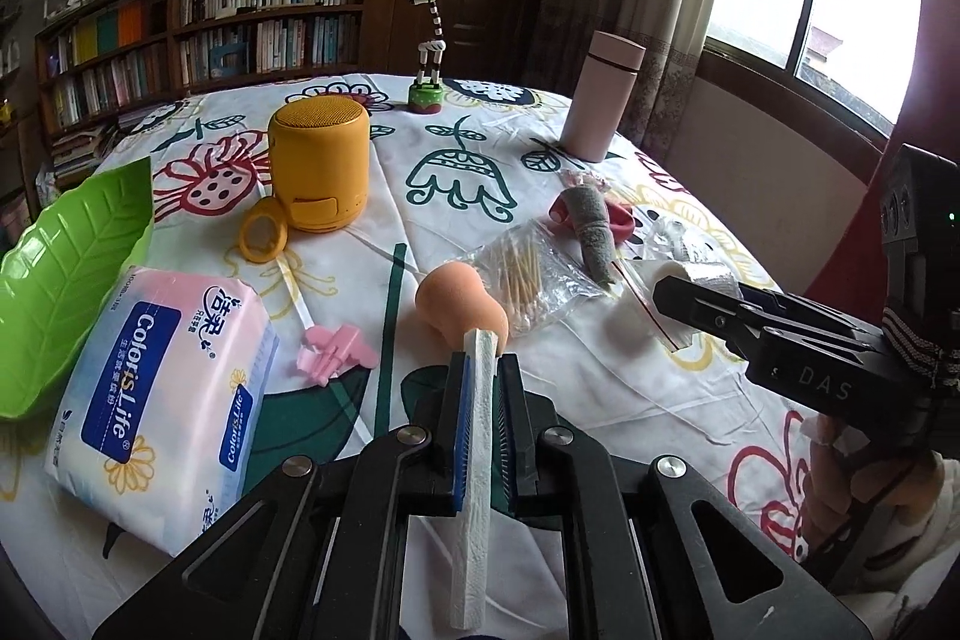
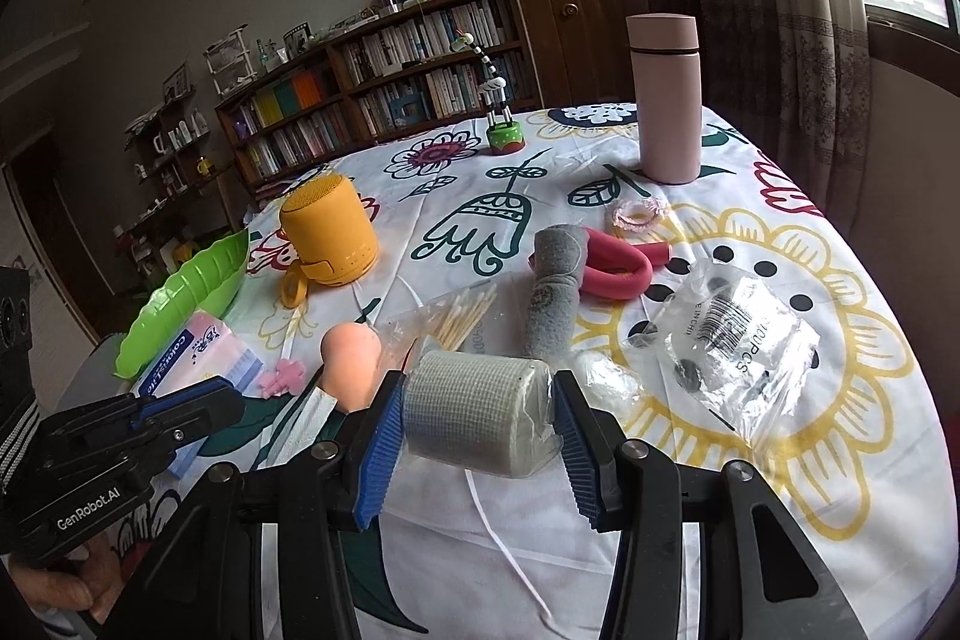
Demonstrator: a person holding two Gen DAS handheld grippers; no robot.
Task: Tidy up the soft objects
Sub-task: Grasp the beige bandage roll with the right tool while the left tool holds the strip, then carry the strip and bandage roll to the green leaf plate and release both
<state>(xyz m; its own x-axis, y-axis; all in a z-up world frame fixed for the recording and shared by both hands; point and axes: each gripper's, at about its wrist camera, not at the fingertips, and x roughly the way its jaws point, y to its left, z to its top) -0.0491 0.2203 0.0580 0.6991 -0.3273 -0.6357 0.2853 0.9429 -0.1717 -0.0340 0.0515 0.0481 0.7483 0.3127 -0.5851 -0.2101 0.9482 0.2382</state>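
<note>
1. My left gripper [image 1: 480, 370] is squeezed tight on a thin white strip [image 1: 474, 490]. The strip looks soft and bumpy, like folded paper towel. It sticks out past the blue ribbed pads [image 1: 461, 430] on both ends.
2. My right gripper [image 2: 474, 424] is clamped on a roll [image 2: 474, 415] by its 2 flat ends. The roll is white gauze with a tiny square mesh, wrapped in clear plastic.
3. Just past the strip stands a peach sponge [image 1: 459, 301]. It is smooth and shaped like a gourd.
4. Next to it lies a clear bag [image 1: 528, 280] of wooden cotton swabs.
5. A fuzzy gray sock [image 2: 552, 292], rolled up, lies across a pink foam loop [image 2: 618, 268].
6. A crinkly clear packet [image 2: 738, 340] on my right has a barcode and reads "100PCS".
7. On my left is a soft tissue pack [image 1: 162, 400], pink and blue, that reads "Coloris Life".
8. A shiny green leaf dish [image 1: 66, 280] sits beside the pack.
9. A round yellow speaker [image 1: 318, 172] has a mesh top.
10. A tall pink bottle [image 2: 666, 100] stands far back, and it looks smooth.
11. All of it sits on a white cloth [image 1: 600, 400] with big drawn flowers.
12. My left tool reads "GenRobot.AI" and my right tool reads "DAS".
</note>
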